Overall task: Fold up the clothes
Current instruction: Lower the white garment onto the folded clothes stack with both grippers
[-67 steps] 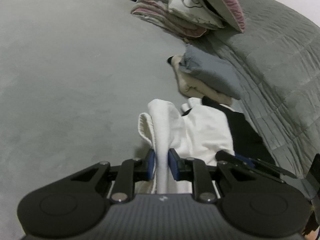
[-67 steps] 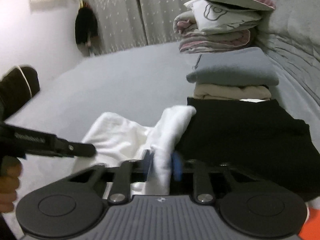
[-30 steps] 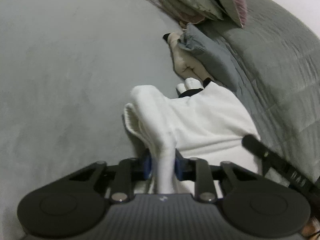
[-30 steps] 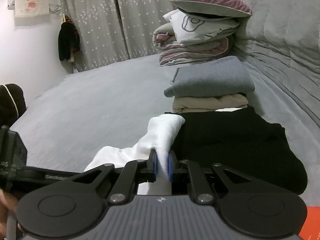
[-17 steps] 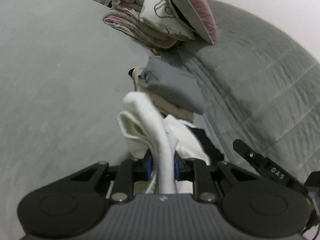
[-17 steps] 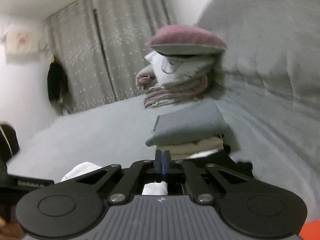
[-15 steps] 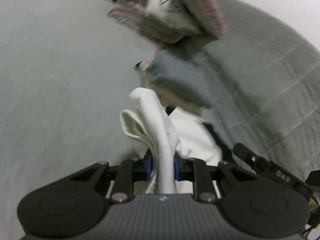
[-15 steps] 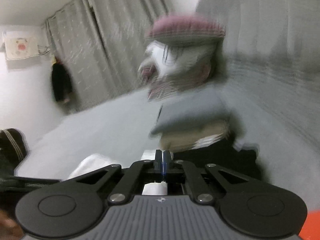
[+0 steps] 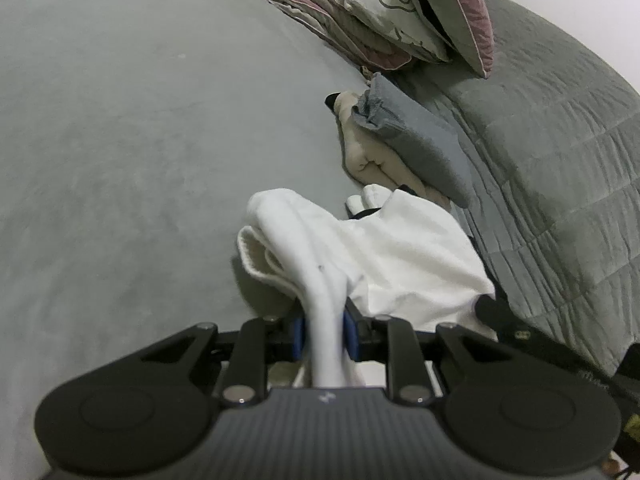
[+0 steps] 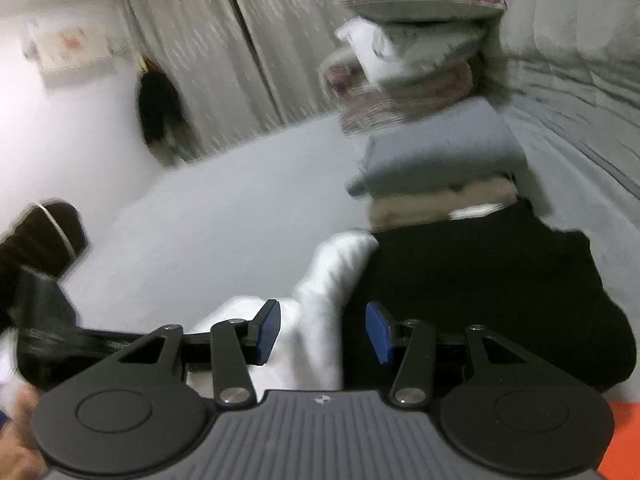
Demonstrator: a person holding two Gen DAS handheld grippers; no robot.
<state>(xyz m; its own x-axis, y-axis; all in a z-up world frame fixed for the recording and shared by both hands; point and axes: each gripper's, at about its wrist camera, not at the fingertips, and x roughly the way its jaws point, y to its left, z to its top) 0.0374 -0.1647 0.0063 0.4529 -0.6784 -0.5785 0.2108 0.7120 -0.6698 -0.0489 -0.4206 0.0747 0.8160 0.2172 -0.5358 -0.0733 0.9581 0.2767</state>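
White garment (image 9: 404, 252) is lying bunched on the grey bed sheet (image 9: 120, 140), partly draped over a black folded garment (image 10: 480, 280). In the left wrist view its long axis is running from the gripper away and up-right toward the stack of folded clothes; a thick rolled fold is rising from between the pads and arching forward, with a ribbed cuff or hem hanging open to the left of it. In the right wrist view a white sleeve-like fold (image 10: 324, 300) is pointing away from the camera, its tip touching the black garment's near-left edge.

Left gripper (image 9: 323, 338) is pinching the white fold, blue pads pressing on both sides, gap narrow. Right gripper (image 10: 322, 334) is spreading its jaws; white fabric is sitting between the blue pads but the pads are standing clear of it, not pressing.

Just beyond the white garment: grey folded top (image 9: 416, 140) stacked on a beige folded piece (image 9: 368, 160). Further back, a pile of folded bedding (image 9: 340, 12) with a pink-edged cushion (image 9: 468, 12) on top. Quilted grey blanket (image 9: 560, 160) is running along the right. Right wrist view is motion-blurred; curtains (image 10: 240, 40) and a dark hanging item (image 10: 160, 116) are showing at the back wall. The other gripper's black arm (image 10: 60, 332) is showing at lower left there.
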